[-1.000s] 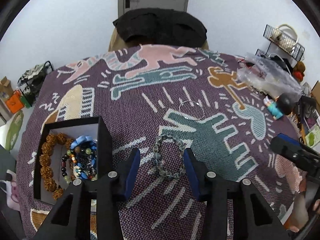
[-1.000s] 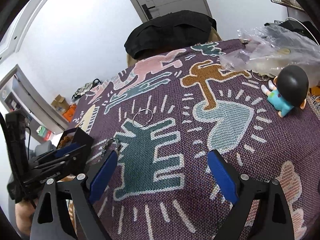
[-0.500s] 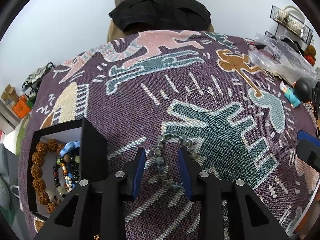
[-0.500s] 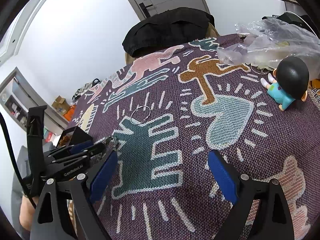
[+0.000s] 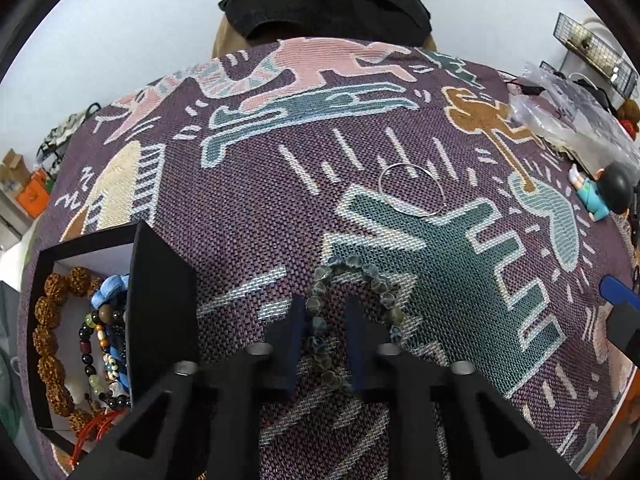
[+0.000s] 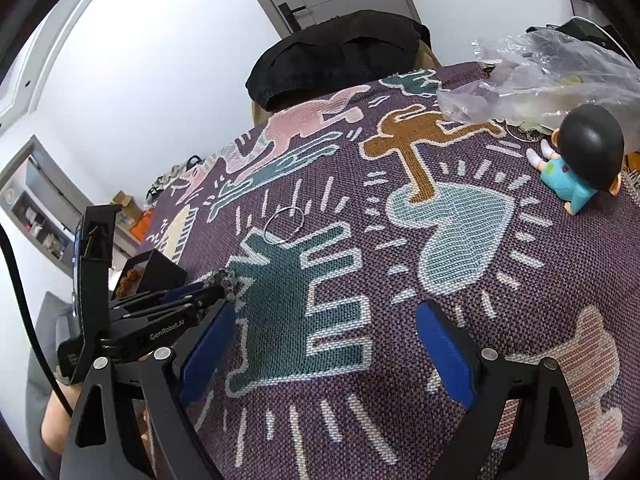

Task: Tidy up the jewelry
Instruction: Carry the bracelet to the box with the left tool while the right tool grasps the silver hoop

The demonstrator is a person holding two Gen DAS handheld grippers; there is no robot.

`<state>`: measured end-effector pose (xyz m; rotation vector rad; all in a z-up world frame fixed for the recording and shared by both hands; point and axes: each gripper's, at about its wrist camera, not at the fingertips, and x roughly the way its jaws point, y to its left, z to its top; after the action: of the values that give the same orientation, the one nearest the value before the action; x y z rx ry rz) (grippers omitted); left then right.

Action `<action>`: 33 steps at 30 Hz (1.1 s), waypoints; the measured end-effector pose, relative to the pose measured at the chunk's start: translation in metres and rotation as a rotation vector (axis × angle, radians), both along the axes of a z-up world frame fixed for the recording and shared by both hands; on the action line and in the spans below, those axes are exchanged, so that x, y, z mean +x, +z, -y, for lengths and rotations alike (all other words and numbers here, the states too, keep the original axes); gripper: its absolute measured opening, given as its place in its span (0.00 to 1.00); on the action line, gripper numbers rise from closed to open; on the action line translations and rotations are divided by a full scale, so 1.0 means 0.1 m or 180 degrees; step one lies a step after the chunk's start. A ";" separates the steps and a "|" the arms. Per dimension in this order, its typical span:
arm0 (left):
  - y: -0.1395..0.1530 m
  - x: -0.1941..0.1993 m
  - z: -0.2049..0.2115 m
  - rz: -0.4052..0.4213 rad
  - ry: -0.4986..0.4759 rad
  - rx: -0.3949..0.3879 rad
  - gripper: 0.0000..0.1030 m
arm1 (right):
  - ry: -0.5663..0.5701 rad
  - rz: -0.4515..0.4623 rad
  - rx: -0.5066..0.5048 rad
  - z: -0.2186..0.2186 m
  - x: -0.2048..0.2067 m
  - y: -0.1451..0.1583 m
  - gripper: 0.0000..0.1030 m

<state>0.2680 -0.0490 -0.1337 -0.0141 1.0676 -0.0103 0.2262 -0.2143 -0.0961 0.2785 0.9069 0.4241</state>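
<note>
A grey-green bead bracelet (image 5: 352, 264) lies on the patterned cloth. My left gripper (image 5: 323, 312) is low over it, its jaws narrowed around the bracelet's left side, with a small gap still showing on either side of the beads. The same bracelet (image 6: 228, 278) shows at the left gripper's tip in the right wrist view. A thin silver ring bangle (image 5: 412, 190) lies farther back on the cloth, also in the right wrist view (image 6: 285, 224). A black box (image 5: 160, 304) at the left holds several bead bracelets (image 5: 100, 344). My right gripper (image 6: 324, 344) is open and empty above the cloth.
A small figurine in blue with a black head (image 6: 580, 160) lies at the right. A crumpled clear plastic bag (image 6: 540, 76) sits behind it. A chair with a black garment (image 5: 324, 4) stands at the table's far edge.
My left gripper has moved down and forward onto the bead bracelet, and its jaws have narrowed around the left strand. The right gripper has barely moved.
</note>
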 end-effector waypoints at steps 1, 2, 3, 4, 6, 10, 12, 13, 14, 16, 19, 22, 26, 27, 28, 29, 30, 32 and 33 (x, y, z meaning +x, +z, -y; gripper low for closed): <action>0.00 0.00 0.00 0.0001 -0.0006 -0.0003 0.10 | 0.0014 0.0013 -0.0016 -0.02 0.00 0.01 0.89; 0.01 -0.01 -0.01 0.0016 -0.0013 -0.0004 0.10 | 0.0038 0.0031 -0.0037 -0.05 0.01 0.02 0.89; 0.03 -0.02 -0.02 0.0051 -0.0011 -0.0002 0.10 | 0.0067 0.0052 -0.0062 -0.09 0.02 0.04 0.89; 0.05 -0.02 -0.04 0.0086 -0.0001 -0.0018 0.10 | 0.0099 0.0072 -0.0093 -0.13 0.05 0.05 0.89; 0.15 -0.04 -0.09 0.0163 0.0014 -0.0117 0.10 | 0.0138 0.0083 -0.0169 -0.20 0.12 0.08 0.89; 0.38 -0.07 -0.15 0.0330 0.0004 -0.0157 0.10 | 0.0271 0.0060 -0.0271 -0.38 0.32 0.10 0.89; 0.50 -0.09 -0.18 0.0404 0.0000 -0.0170 0.10 | 0.0326 0.0042 -0.0359 -0.47 0.41 0.09 0.89; 0.56 -0.10 -0.20 0.0443 0.0000 -0.0168 0.10 | 0.0356 0.0038 -0.0409 -0.53 0.46 0.08 0.89; 0.60 -0.10 -0.22 0.0471 0.0001 -0.0170 0.10 | 0.0386 0.0031 -0.0447 -0.57 0.49 0.08 0.89; 0.69 -0.12 -0.27 0.0536 0.0013 -0.0193 0.10 | 0.0444 0.0004 -0.0543 -0.66 0.58 0.05 0.89; 0.81 -0.15 -0.35 0.0632 0.0045 -0.0229 0.10 | 0.0496 -0.0016 -0.0694 -0.76 0.69 0.01 0.89; 0.93 -0.17 -0.44 0.0716 0.0076 -0.0259 0.10 | 0.0555 -0.0018 -0.0873 -0.88 0.77 -0.02 0.89; 1.09 -0.21 -0.55 0.0825 0.0111 -0.0281 0.10 | 0.0628 -0.0007 -0.1061 -1.03 0.88 -0.07 0.89; 1.12 -0.22 -0.58 0.0845 0.0119 -0.0284 0.10 | 0.0639 -0.0007 -0.1096 -1.06 0.91 -0.08 0.89; 1.15 -0.23 -0.61 0.0866 0.0129 -0.0287 0.10 | 0.0657 -0.0005 -0.1116 -1.09 0.93 -0.09 0.89; 1.18 -0.25 -0.65 0.0888 0.0144 -0.0287 0.10 | 0.0677 -0.0004 -0.1158 -1.13 0.96 -0.11 0.89; 1.19 -0.25 -0.68 0.0901 0.0156 -0.0287 0.10 | 0.0681 -0.0002 -0.1203 -1.17 0.98 -0.12 0.89; 1.23 -0.27 -0.78 0.0924 0.0196 -0.0291 0.10 | 0.0696 -0.0011 -0.1304 -1.24 1.03 -0.16 0.89; 1.23 -0.28 -0.82 0.0930 0.0219 -0.0294 0.10 | 0.0710 -0.0014 -0.1314 -1.26 1.04 -0.17 0.88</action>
<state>0.2397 0.0334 -0.0102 -0.1292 0.7733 0.0006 0.3306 -0.0878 -0.1128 -0.2014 1.0105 0.4302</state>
